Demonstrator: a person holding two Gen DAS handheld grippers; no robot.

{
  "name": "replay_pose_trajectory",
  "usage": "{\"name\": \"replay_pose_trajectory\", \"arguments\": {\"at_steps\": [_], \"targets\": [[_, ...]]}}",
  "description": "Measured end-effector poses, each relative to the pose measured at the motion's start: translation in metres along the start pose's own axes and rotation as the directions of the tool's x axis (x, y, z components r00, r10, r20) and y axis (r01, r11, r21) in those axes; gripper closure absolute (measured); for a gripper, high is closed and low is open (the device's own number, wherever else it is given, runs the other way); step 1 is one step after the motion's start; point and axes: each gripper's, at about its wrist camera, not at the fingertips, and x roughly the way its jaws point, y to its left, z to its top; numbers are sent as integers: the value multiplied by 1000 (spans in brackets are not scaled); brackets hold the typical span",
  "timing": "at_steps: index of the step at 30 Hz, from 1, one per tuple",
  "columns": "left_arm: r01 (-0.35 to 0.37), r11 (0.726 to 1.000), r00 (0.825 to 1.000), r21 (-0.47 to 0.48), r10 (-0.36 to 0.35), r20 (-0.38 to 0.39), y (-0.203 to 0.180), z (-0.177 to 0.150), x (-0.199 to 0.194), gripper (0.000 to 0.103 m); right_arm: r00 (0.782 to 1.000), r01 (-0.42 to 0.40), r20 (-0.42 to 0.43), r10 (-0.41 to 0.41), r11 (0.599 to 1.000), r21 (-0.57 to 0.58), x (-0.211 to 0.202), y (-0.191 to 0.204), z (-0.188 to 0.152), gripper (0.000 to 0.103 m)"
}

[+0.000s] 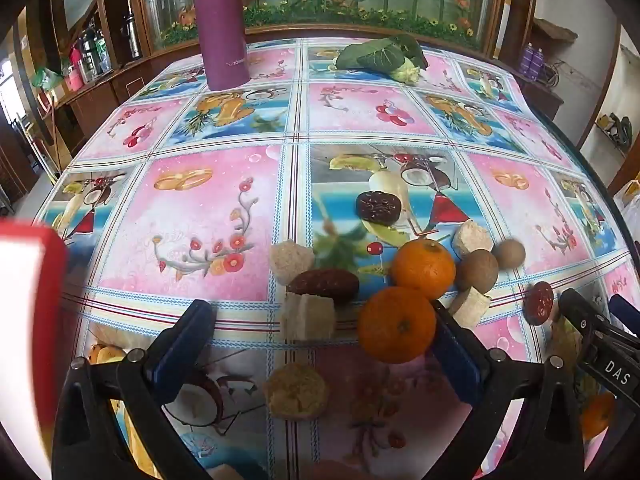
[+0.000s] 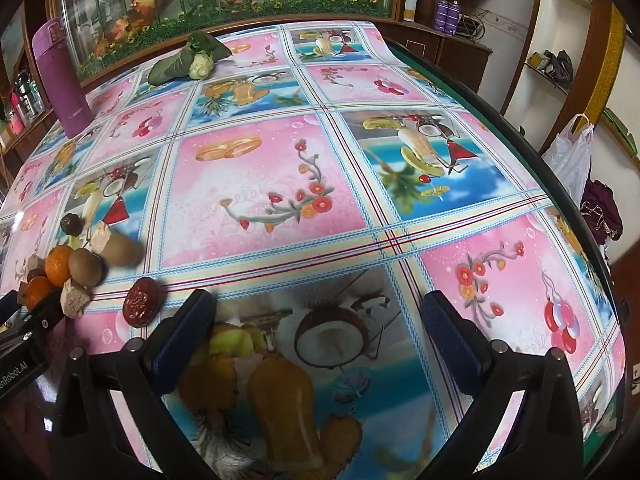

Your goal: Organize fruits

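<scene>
Left wrist view shows the left gripper (image 1: 324,344) with its blue-padded fingers (image 1: 188,336) spread wide, holding nothing, low over the desk (image 1: 208,216) covered with a glossy pink and blue fruit-print cloth. Between the fingers lie a rough beige crumbly lump (image 1: 296,390) and, a little further, a pale cut block (image 1: 308,316). The near round orange mandarin (image 1: 396,324) sits just beside the inner face of the right-hand finger; I cannot tell if they touch. Behind it is a second orange mandarin (image 1: 424,268), touching a brown round kiwi-like fruit (image 1: 478,270), and one smaller brown round fruit (image 1: 509,254) is blurred. A dark red wrinkled date (image 1: 324,285) lies beside the pale block, another dark date (image 1: 378,207) lies further back, and a third red date (image 1: 539,303) is at the right, near the right gripper (image 2: 320,340). In the right wrist view this gripper also has its fingers released and empty, over a printed coconut, with the fruit group well to its left. Far on the desk stand a tall purple metal flask (image 1: 222,24) and a green leafy vegetable with white base (image 1: 380,58).
</scene>
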Motion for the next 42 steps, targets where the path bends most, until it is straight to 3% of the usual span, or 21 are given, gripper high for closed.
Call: {"name": "replay_pose_trajectory", "arguments": {"at_steps": [42], "targets": [[1, 1000, 1000, -1, -1, -1, 0, 0, 0, 0, 1000, -1, -1, 1, 1000, 0, 0, 0, 0, 0]]}}
